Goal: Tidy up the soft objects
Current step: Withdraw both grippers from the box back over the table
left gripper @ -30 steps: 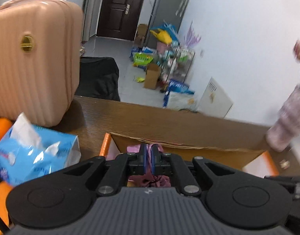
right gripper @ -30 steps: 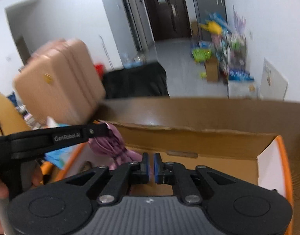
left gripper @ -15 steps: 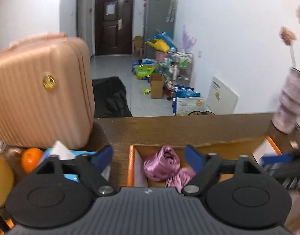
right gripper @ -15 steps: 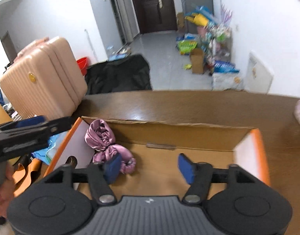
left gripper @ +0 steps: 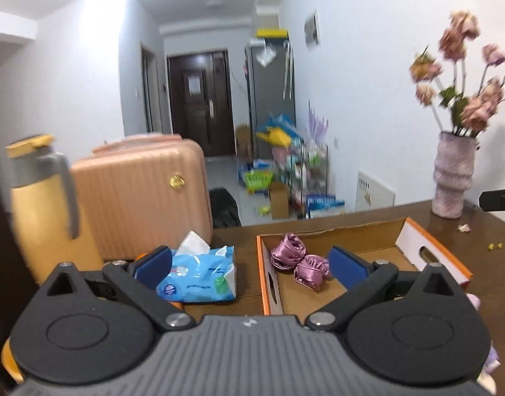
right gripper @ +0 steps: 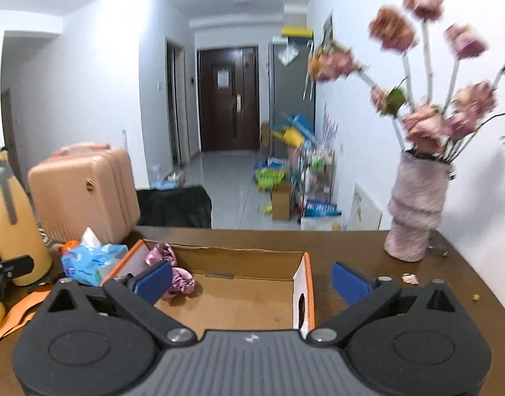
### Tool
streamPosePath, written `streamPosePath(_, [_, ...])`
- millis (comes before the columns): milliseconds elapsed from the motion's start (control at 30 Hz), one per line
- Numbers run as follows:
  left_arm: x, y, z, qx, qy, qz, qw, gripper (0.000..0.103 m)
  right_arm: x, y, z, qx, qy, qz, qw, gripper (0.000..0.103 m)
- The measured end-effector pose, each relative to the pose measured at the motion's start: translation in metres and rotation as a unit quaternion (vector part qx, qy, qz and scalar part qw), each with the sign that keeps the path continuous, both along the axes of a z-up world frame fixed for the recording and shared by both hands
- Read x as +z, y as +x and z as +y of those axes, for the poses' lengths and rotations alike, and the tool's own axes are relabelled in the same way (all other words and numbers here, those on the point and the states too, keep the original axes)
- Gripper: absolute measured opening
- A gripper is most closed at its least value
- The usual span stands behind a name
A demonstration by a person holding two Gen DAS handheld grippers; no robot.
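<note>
Tabletop box (left gripper: 414,242) holds pink cloth (left gripper: 298,262) — tongs (left gripper: 251,262) opening, empty.

A: Identify the location type.
B: Domestic interior, an apartment. Beyond the jaws: a wooden table (right gripper: 259,241) carrying a vase of flowers (right gripper: 414,211), tissue pack (left gripper: 199,275) and pink suitcase (left gripper: 143,194); farther ahead, a tiled hallway, dark entry door (right gripper: 227,99) and household clutter (right gripper: 295,178).

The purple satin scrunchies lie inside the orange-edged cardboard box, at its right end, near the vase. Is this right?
Not quite. The purple satin scrunchies do lie inside the orange-edged cardboard box, but at its left end, near the blue tissue pack. The right wrist view shows it.
</note>
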State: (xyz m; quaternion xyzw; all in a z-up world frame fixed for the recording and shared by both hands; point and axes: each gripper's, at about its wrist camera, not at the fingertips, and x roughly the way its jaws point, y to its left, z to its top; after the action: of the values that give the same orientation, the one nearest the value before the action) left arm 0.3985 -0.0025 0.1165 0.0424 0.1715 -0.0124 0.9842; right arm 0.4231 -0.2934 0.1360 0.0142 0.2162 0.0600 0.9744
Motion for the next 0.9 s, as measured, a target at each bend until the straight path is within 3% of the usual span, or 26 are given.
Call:
streamPosePath(233, [0.000,-0.102,0.004,0.004,-0.015,-0.051,0.9986,0.103,-0.009,-0.101,0.008,0.000,-0.015,-0.077,0.997,0.103])
streamPosePath(400, [-0.021,-0.170,0.006,0.018,-0.001,-0.058,0.9982,0.103,-0.033,-0.166,0.012,0.003,-0.010,-0.086,0.996,0.103])
streamPosePath(567, [-0.044,-0.236,0.011,0.012,-0.020,-0.048,0.9986,0.103,-0.060,-0.244,0.012,0.013,0.022,-0.094,0.995,0.103])
streamPosePath(733, [-0.079,-0.302,0.022,0.014,-0.022,-0.033,0.9991,0.103,-0.098,-0.304,0.020,0.027,0.043,-0.069,0.996,0.103])
streamPosePath(900, [-0.096,-0.338,0.022,0.010,-0.022,-0.025,0.9994,0.103,-0.123,-0.354,0.033,0.025,0.021,-0.075,0.997,0.103])
